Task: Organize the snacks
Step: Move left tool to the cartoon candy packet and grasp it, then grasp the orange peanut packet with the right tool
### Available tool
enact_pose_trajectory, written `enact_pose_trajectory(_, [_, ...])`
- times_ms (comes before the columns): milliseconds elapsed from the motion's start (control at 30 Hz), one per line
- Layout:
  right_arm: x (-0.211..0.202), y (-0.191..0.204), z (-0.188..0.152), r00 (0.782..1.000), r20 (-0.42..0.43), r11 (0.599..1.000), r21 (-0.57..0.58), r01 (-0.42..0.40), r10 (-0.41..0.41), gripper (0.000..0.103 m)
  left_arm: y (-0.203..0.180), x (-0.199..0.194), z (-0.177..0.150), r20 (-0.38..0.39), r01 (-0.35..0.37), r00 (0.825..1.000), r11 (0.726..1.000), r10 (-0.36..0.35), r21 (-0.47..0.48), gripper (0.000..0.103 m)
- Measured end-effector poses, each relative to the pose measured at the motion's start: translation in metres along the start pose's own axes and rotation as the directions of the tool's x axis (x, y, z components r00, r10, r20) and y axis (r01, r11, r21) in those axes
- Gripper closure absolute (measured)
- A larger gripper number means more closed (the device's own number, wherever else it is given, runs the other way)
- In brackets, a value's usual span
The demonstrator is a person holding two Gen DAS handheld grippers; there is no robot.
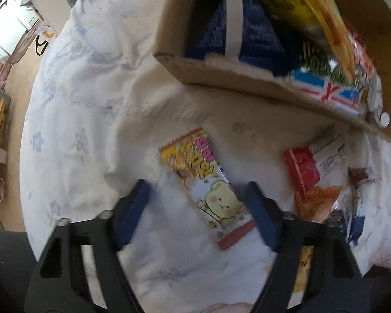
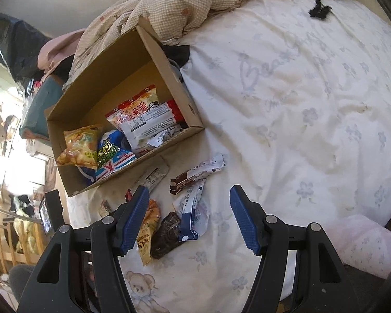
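While the left gripper points down at the bedsheet, its blue pads stand apart on either side of a yellow snack packet with a cartoon bear on it. That packet lies flat on the sheet, slanting from far left to near right; its near end sits between the pads, close to the right pad, and the blur makes it impossible to say whether that pad touches it. No pad presses on it.

To the right of the packet, in the left wrist view, lie a red and white pack, an orange pack nearer and a brown wrapper further right, all on the sheet. Beyond them stands the cardboard box, its near wall close to the loose snacks. Inside it show a dark blue bag, a yellow bag and a pack with a flag pattern.

Seen from the right wrist, the right gripper hangs over the sheet with its jaws apart and nothing clamped. Between and just beyond its pads lie an orange pack, a dark brown packet and a white and blue wrapper, overlapping one another. A chocolate-coloured wrapper lies a little further off. Further left is the open box, holding a yellow bag, a flag-pattern pack and a red and white bag. Behind the box a checked quilt is bunched up at the far side of the bed.
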State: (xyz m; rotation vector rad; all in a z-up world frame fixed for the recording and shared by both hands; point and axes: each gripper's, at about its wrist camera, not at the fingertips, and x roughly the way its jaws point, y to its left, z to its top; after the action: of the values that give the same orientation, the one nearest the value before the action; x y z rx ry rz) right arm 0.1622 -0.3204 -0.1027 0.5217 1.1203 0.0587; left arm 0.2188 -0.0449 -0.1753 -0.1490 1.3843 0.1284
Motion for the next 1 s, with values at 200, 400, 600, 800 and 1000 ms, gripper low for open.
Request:
enact_pose_trajectory(200, [0.006, 0.015, -0.003, 1.0, -0.01, 0.998, -0.062, 0.011, -0.012, 0.035, 0.006, -0.007, -0.005, -0.024, 0.022, 0.999, 1.0, -0.021, 0.022, 0.08])
enact_pose_trajectory(400, [0.007, 0.025, -0.004, 1.0, -0.012, 0.997, -0.078, -0.006, 0.005, 0.036, 0.016, -0.024, -0.018, -0.042, 0.058, 0.997, 0.998, -0.057, 0.013, 0.08])
enact_pose_trajectory(600, [0.019, 0.038, -0.008, 0.994, -0.076, 0.995, -0.063, -0.08, 0.075, 0.035, 0.03, -0.058, -0.035, -0.083, 0.196, 0.976, 0.98, -0.199, -0.039, 0.08])
enact_pose_trajectory(800, [0.056, 0.075, -0.025, 0.98, -0.196, 0.976, -0.215, -0.02, -0.023, 0.035, 0.041, -0.111, -0.044, 0.038, 0.159, 0.986, 0.986, -0.161, 0.049, 0.08])
enact_pose_trajectory(1000, [0.108, 0.097, -0.05, 0.929, -0.338, 0.939, -0.344, 0.024, -0.147, 0.036, 0.067, -0.122, -0.043, 0.078, 0.118, 0.989, 0.991, -0.123, 0.066, 0.08])
